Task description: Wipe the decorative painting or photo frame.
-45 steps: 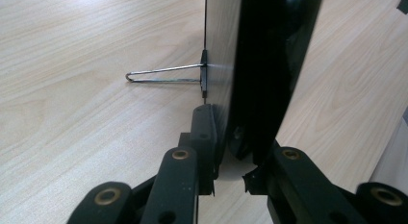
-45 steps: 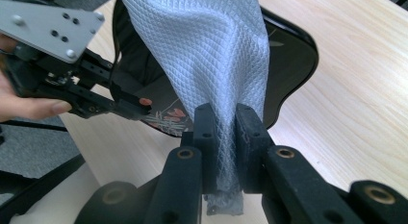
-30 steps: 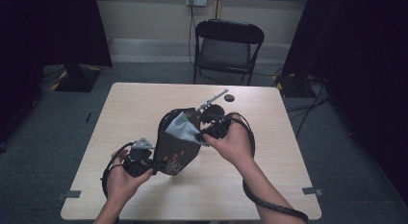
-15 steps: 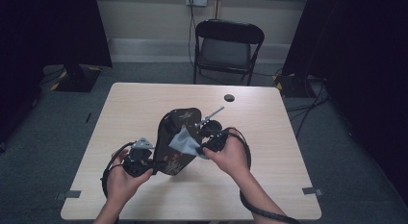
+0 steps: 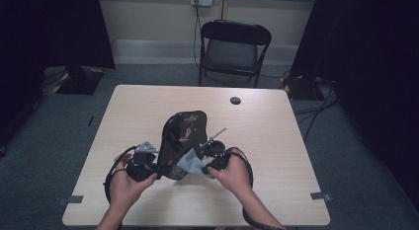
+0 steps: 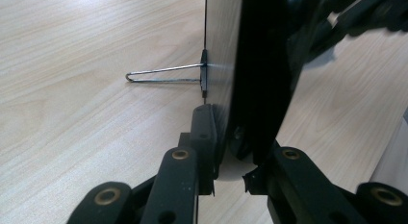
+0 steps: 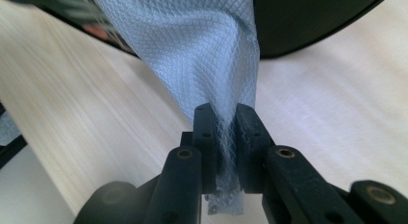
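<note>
black folding chair [image 5: 234,50] behind wooden table [image 5: 276,131]

The framed mirror [image 5: 181,141] stands tilted on the surface [image 5: 276,141], between the two tongs. The left tongs [image 5: 157,172] clamp its near edge from the left; its wire stand [image 6: 163,74] juts out to the left beyond them. The right tongs [image 5: 207,167] sit just right of the mirror, pinching a cloth [image 5: 191,164] that lies against its face. Far beyond the right tongs, a small round hole [image 5: 235,100] sits in the surface; a folding chair [image 5: 232,50] stands behind it.
</note>
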Tool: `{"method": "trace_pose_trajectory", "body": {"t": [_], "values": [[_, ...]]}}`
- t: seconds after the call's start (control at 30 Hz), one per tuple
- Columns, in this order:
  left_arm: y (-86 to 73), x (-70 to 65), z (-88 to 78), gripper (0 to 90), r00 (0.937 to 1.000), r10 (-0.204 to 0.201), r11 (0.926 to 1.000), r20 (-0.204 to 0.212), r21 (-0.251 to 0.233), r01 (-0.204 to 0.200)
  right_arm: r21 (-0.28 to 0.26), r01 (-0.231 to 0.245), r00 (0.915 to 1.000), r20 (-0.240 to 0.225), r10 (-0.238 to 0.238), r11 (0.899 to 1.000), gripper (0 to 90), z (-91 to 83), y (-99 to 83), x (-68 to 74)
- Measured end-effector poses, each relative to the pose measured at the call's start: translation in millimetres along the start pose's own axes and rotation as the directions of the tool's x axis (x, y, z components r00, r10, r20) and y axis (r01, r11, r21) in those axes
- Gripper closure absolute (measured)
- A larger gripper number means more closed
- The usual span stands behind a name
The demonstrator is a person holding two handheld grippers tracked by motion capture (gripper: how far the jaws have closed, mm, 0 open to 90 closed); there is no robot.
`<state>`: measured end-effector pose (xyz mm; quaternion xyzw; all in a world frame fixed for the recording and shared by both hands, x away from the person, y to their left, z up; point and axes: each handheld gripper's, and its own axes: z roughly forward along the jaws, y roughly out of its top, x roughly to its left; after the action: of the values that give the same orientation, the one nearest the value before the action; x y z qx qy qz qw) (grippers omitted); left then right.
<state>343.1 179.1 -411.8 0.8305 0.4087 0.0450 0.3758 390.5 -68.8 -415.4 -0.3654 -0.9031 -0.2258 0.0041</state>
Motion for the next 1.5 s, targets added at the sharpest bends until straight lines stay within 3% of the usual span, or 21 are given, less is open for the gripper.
{"method": "trace_pose_trajectory", "body": {"t": [0.13, 0.33, 0.67, 0.77, 1.17, 1.4, 1.5], "values": [[0.1, 0.1, -0.2, 78.4, 1.0000, 0.001, 1.0000, 0.002, 0.002, -0.001, 0.032, -0.013, 0.9998, -0.011, 0.014, 0.999, 81.3, 20.7, -8.9, -0.3], [-0.1, 0.1, 0.0, 78.4, 1.0000, -0.004, 1.0000, 0.001, -0.003, 0.004, 0.062, -0.008, 0.9999, -0.007, 0.009, 0.998, 81.3, 35.4, -15.1, 1.1], [-0.4, 0.2, -0.1, 78.4, 1.0000, -0.004, 1.0000, 0.001, -0.004, 0.004, 0.063, 0.002, 1.0000, -0.002, -0.002, 0.998, 81.3, 33.9, -20.9, 2.0], [-0.3, 0.2, -0.1, 78.4, 1.0000, -0.005, 1.0000, 0.001, -0.004, 0.005, 0.056, 0.009, 1.0000, 0.003, -0.009, 0.998, 81.3, 24.6, -20.8, 0.6], [-0.2, 0.3, -0.2, 78.3, 1.0000, -0.006, 1.0000, 0.001, -0.001, 0.006, -0.049, 0.052, 0.9986, 0.012, -0.052, 0.997, 81.2, -47.8, -2.2, 4.8], [0.0, -0.3, -0.1, 78.4, 1.0000, -0.006, 1.0000, 0.001, 0.001, 0.006, -0.146, 0.092, 0.9957, 0.018, -0.091, 0.985, 81.2, -96.2, 24.5, 18.2], [-0.2, -0.2, 0.1, 78.3, 1.0000, -0.009, 1.0000, 0.000, -0.004, 0.009, -0.175, 0.117, 0.9931, 0.025, -0.115, 0.978, 81.1, -108.7, 35.7, 25.0]]}}
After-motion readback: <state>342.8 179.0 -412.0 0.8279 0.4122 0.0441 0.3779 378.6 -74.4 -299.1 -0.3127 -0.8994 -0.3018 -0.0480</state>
